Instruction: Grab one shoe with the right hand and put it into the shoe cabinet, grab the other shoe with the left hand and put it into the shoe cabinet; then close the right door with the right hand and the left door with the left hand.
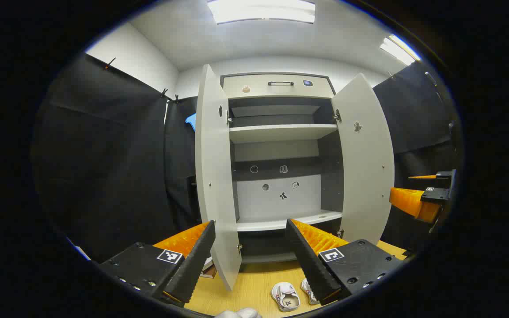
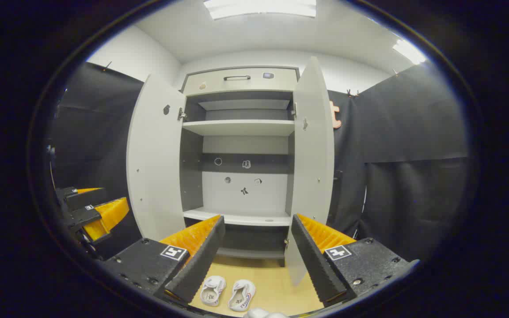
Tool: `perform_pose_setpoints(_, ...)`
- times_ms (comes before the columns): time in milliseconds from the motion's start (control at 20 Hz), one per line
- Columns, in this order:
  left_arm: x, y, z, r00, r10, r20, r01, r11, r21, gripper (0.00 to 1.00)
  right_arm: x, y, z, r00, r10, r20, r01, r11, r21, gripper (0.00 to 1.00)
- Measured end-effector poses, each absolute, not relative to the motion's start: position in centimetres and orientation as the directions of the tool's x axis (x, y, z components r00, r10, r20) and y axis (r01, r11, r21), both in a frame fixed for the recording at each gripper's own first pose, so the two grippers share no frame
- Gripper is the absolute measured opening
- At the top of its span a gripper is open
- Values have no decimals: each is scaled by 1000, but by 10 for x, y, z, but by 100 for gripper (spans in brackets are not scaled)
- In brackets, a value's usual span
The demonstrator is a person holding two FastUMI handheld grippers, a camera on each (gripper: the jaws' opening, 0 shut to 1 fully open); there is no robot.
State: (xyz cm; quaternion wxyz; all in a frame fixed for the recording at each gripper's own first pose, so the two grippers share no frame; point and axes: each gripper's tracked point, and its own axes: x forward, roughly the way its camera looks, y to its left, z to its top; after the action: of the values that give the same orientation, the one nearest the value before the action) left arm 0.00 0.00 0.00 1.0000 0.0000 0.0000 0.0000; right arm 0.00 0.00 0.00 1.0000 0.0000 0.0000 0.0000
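Both gripper views face the open shoe cabinet (image 1: 281, 154) from near, side by side, sharing it

Right gripper (image 2: 256, 247), fingers spread apart and empty, faces the shoe cabinet (image 2: 241, 154), whose left door (image 2: 155, 163) and right door (image 2: 309, 168) stand open. Two white shoes (image 2: 228, 293) lie side by side on the wooden floor (image 2: 276, 282) below. The left gripper (image 2: 93, 210) shows at far left.

Both cabinet doors (image 2: 155, 163) stand open, leaving the lower shelf (image 2: 237, 217) reachable.
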Motion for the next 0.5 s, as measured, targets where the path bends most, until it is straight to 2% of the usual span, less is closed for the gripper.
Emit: perform_pose_setpoints(500,2,17,-1,1000,17,0,-17,1000,9,96,2,3,-4,1000,-21,-2,21,1000,9,98)
